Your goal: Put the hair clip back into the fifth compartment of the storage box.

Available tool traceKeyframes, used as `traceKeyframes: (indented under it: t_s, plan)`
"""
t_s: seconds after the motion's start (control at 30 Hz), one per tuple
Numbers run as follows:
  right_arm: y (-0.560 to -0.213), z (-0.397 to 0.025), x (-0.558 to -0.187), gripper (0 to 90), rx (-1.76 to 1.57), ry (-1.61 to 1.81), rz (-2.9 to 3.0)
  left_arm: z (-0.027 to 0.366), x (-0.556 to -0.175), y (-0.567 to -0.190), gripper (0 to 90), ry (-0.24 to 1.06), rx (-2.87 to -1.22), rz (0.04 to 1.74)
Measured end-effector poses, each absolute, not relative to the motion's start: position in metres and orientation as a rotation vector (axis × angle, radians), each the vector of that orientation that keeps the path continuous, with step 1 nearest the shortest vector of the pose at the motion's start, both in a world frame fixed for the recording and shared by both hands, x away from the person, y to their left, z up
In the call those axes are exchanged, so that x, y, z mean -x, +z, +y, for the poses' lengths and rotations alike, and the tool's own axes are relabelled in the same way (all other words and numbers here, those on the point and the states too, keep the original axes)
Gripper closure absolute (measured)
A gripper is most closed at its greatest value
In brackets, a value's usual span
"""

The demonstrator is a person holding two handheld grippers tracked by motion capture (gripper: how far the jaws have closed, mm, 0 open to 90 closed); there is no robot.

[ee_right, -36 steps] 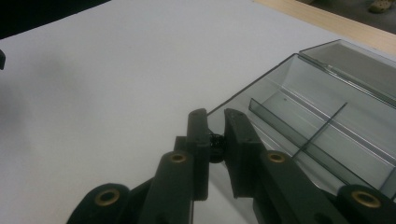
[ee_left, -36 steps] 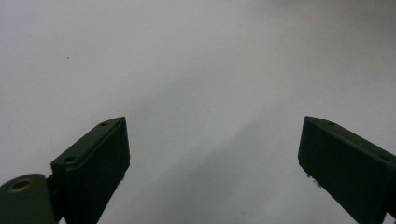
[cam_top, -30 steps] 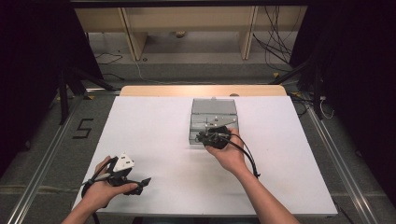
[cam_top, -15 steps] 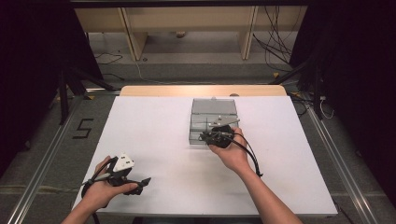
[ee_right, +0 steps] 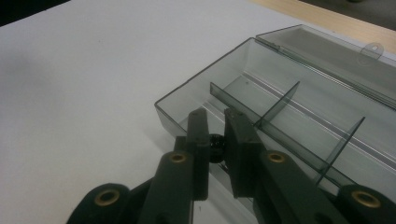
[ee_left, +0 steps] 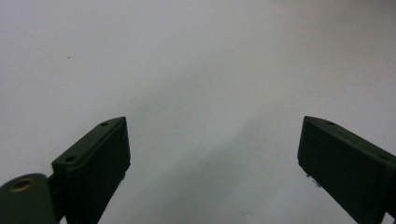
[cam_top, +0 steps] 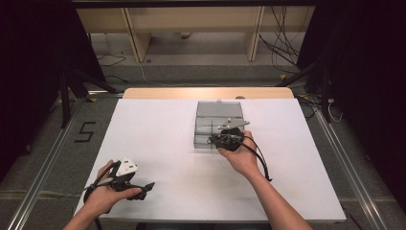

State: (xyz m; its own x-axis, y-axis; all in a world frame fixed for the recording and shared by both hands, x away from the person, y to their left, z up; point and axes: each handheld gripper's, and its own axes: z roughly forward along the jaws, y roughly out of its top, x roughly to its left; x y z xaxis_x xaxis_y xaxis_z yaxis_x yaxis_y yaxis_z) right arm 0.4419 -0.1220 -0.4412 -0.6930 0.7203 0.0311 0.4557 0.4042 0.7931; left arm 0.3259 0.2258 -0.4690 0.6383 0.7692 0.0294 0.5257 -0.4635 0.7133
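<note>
**A:** Starting nearest the person, what does the left gripper (cam_top: 125,179) show?

**B:** It rests low on the white table top (cam_top: 158,143) at the near left corner, held in the person's left hand (cam_top: 103,191). In the left gripper view its two black jaws stand wide apart, with bare white surface between them.

**A:** And the right gripper (cam_top: 216,140)?

**B:** Farther in, near the middle of the table, held in the right hand (cam_top: 244,158). In the right gripper view (ee_right: 215,128) its jaws are drawn close together and pinch a small dark round object (ee_right: 215,143) between their pads. What the piece is, I cannot tell; it is too small and mostly hidden.

**A:** Where does that piece sit relative to the box?

**B:** At the near wall of the clear grey plastic compartment box (ee_right: 187,95), just above its rim, over the near left compartment. In the high view the gripper's tips reach over the box's near edge (cam_top: 203,143).

**A:** How is the box laid out?

**B:** One long divider runs its length, and thin cross dividers (ee_right: 278,103) split it into cells. The cells in view look empty.

**A:** Farthest out?

**B:** The box's hinged clear lid (ee_right: 327,51) lies open, tipped back toward the wooden strip (cam_top: 206,92) at the table's far edge.
</note>
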Motion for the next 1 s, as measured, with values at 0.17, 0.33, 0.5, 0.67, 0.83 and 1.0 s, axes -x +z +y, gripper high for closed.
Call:
traceKeyframes:
  t_s: [0.17, 0.33, 0.5, 0.67, 0.83, 1.0]
  plan:
    - [-0.441, -0.125, -0.443, 81.2, -1.04, 1.17, 2.341, 0.226, -0.326, -0.469, 8.9, 0.46, -2.178, 1.002]
    - [-0.442, -0.128, -0.445, 81.2, -1.052, 1.16, 2.338, 0.226, -0.326, -0.469, 8.9, 0.458, -2.178, 1.003]
    - [-0.442, -0.13, -0.446, 81.2, -1.066, 1.148, 2.337, 0.226, -0.326, -0.469, 8.9, 0.461, -2.179, 1.002]
    - [-0.443, -0.131, -0.448, 81.3, -1.083, 1.139, 2.336, 0.226, -0.326, -0.469, 9.0, 0.459, -2.178, 1.003]
    - [-0.444, -0.133, -0.45, 81.2, -1.095, 1.128, 2.338, 0.226, -0.326, -0.469, 9.0, 0.459, -2.18, 1.002]
    - [-0.444, -0.135, -0.453, 81.2, -1.103, 1.119, 2.334, 0.226, -0.326, -0.469, 9.1, 0.459, -2.178, 1.002]
